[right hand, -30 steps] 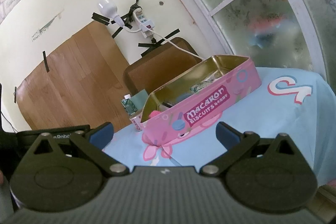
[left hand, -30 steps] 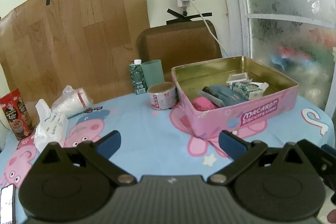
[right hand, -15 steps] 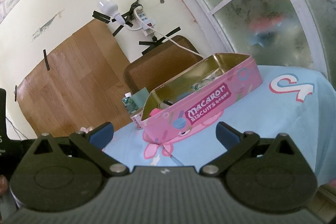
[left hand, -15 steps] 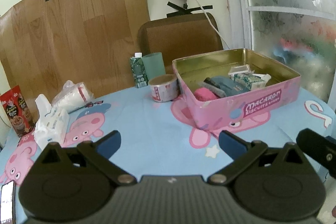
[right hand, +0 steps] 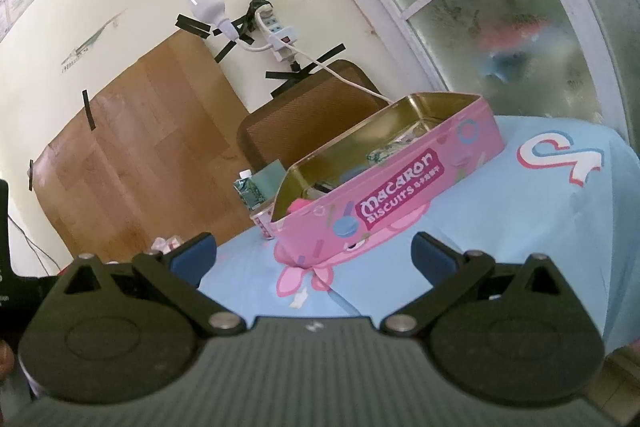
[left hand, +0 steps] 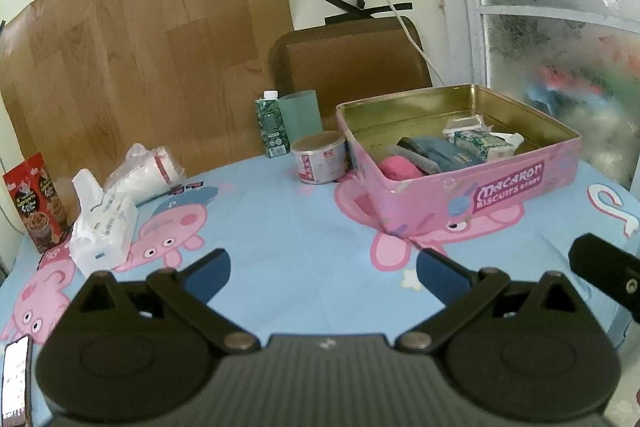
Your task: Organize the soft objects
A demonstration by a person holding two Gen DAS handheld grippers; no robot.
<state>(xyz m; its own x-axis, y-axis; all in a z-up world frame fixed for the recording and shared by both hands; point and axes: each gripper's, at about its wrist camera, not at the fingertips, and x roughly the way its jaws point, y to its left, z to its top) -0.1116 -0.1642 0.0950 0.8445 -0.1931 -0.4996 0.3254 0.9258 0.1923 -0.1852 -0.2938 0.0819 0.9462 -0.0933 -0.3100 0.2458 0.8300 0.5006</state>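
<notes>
Grippers come first: the left gripper (left hand: 322,273) and the right gripper (right hand: 314,261) both hover empty over the blue cartoon-print tablecloth (left hand: 288,227), blue-padded fingers spread wide apart. Beyond them sits the open pink rectangular biscuit tin (left hand: 472,187), already holding a pink soft lump (left hand: 398,167) and small packets. Well to the tin's left lies a white soft tissue pack (left hand: 102,227), with a bagged white roll (left hand: 146,169) behind it. A good next reach probably approaches the tissue pack low, squeezing its middle gently.
</notes>
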